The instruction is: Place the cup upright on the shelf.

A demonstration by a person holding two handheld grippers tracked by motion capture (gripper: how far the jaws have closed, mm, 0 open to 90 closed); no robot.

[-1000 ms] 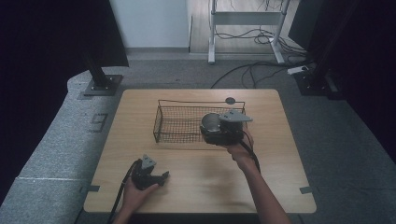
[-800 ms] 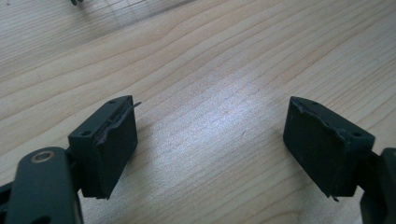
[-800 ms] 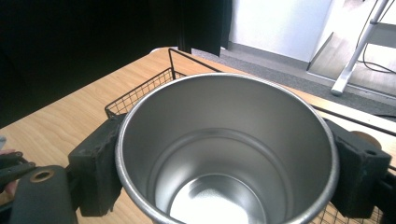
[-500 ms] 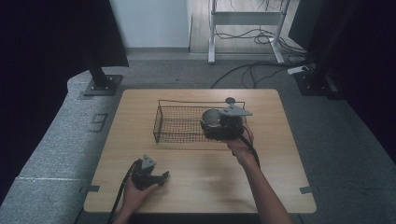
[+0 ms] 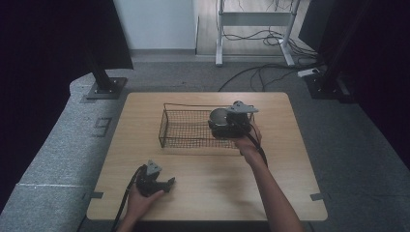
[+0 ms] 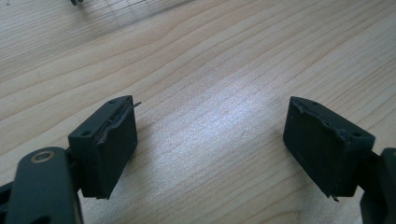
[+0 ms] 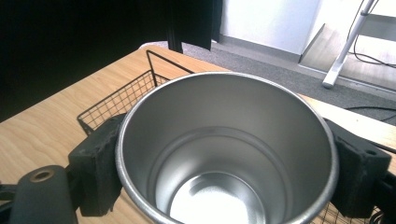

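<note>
The steel cup (image 7: 226,149) sits clamped between the right claw (image 5: 220,124) pads, upright, mouth open, above the right end of the wire basket (image 5: 186,128). The basket's near rim lies well back from the bench (image 5: 217,193) front edge, leaving a broad bare strip. There the left claw (image 5: 167,183) rests, jaws spread wide, holding nothing.

High view looks forward and down from above the person's side, whole table (image 5: 203,193) in frame. Left gripper view sits close over bare tabletop; right gripper view looks close into a steel cup (image 7: 229,149), sharing the wire basket (image 5: 186,128) with high view.
</note>
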